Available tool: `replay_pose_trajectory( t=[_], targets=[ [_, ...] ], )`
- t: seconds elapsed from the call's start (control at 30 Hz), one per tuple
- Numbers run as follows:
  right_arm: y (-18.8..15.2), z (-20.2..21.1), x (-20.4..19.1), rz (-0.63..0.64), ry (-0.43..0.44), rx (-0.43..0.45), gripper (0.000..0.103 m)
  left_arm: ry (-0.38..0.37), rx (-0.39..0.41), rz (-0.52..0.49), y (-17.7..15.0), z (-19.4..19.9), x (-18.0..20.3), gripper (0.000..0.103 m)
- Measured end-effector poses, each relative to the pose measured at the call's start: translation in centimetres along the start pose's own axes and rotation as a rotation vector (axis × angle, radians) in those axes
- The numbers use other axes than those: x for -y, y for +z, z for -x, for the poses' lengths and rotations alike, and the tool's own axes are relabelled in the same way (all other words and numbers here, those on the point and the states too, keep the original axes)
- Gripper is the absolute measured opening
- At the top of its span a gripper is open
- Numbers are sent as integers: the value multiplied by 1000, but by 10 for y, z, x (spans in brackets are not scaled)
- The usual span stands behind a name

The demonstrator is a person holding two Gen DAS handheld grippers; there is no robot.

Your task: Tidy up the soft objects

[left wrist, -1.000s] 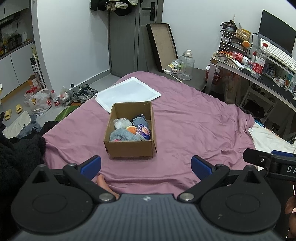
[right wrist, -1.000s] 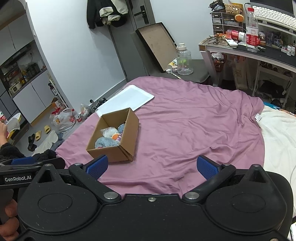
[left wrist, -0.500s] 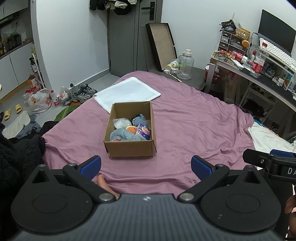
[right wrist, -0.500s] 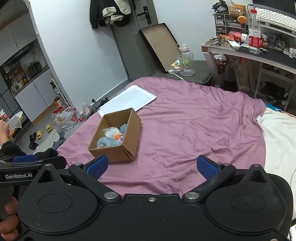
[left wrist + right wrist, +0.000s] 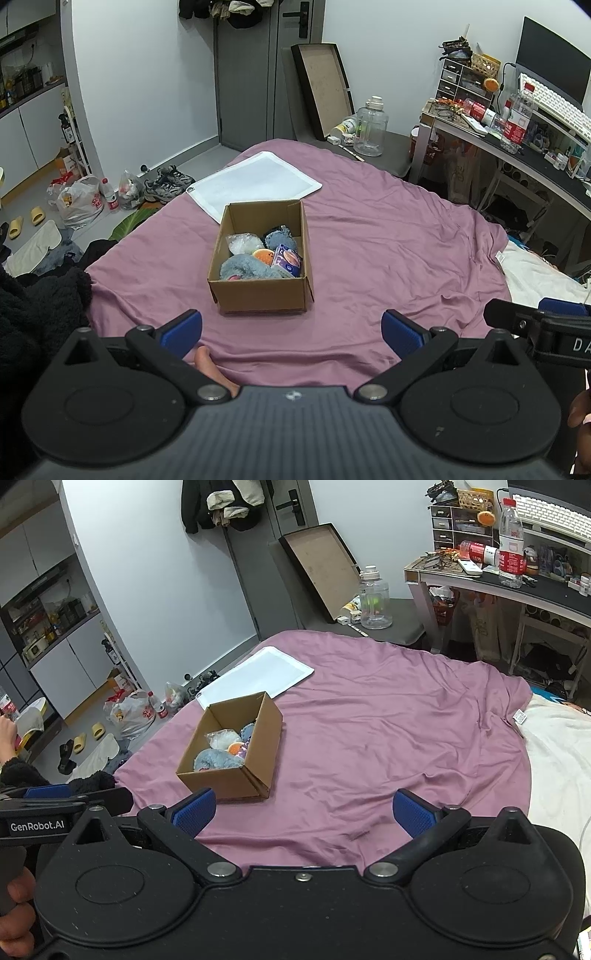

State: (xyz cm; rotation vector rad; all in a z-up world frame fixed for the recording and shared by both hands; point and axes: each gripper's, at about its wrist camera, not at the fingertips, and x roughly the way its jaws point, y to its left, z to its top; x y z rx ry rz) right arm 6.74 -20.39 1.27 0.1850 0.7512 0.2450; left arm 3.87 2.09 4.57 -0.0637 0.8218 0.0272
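Left wrist view: cardboard box (image 5: 261, 258) of soft toys on bed (image 5: 388, 251).
Left hand-held gripper (image 5: 291, 330) and right hand-held gripper (image 5: 302, 810) both spread, empty.

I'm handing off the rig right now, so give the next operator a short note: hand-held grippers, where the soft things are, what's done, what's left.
Left hand-held gripper: open, empty, held short of the cardboard box.
Right hand-held gripper: open, empty, the box ahead to its left.
The box sits on the purple bedsheet, holding the soft items: blue plush, bagged white item, orange toy.
A white mat lies behind the box.
Done: nothing grasped.
Left: probably everything.
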Motion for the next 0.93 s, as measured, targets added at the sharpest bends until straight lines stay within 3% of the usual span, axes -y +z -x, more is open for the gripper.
replay_pose_trajectory(
  t=[0.93],
  targets=[
    [-9, -12, -1, 2, 8, -23, 103, -22, -24, 6, -13, -18, 0, 102]
  ],
)
